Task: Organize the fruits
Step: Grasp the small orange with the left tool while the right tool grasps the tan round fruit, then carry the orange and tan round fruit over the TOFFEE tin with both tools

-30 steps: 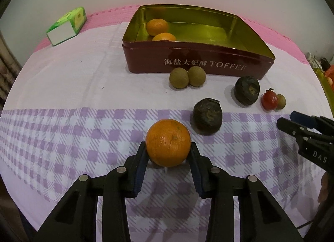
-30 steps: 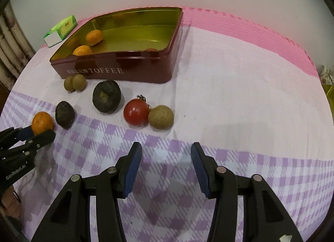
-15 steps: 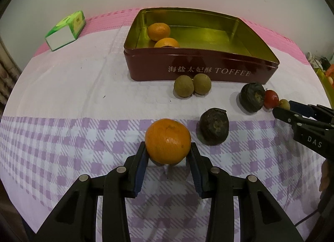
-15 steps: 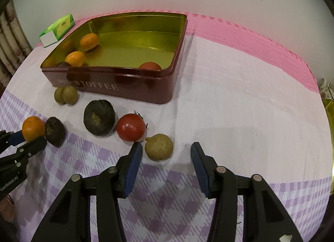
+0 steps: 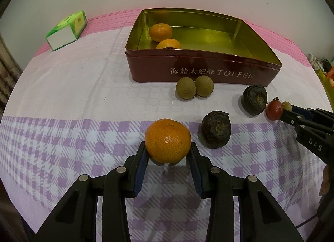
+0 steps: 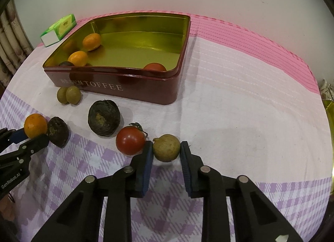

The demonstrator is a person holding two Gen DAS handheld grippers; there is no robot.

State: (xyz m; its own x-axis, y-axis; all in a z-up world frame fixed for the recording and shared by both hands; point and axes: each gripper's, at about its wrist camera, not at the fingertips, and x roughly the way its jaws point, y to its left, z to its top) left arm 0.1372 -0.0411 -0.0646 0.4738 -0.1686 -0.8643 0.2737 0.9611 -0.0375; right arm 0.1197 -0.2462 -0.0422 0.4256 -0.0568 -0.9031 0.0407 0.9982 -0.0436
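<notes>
left tool [image 5: 168, 159]: clamped on the orange [image 5: 168, 140], low over the checked surface [image 5: 62, 137] | right tool [image 6: 166, 152]: jaws just closed, pads pressing the tan longan [image 6: 166, 147], red tomato [image 6: 130, 140] touching its left finger | toffee tin [image 6: 133, 89]: two oranges, a tomato, a dark fruit inside

Three oranges: one [image 5: 168, 140] on the tabletop [image 5: 62, 87], two [image 5: 160, 32] [image 5: 168, 44] in the single toffee tin [image 5: 200, 73]. Three small tan-green round fruits: a pair [image 5: 185, 88] [image 5: 204, 86] and one [image 6: 166, 147] apart. Two tomatoes, one [image 6: 130, 140] out, one [image 6: 154, 67] in the tin. Two dark wrinkled fruits [image 5: 216, 129] [image 5: 254, 99] outside, a third dark shape [image 6: 66, 63] inside. One green box [image 5: 66, 31]. Two tongs [image 5: 168, 159] [image 6: 166, 154].
</notes>
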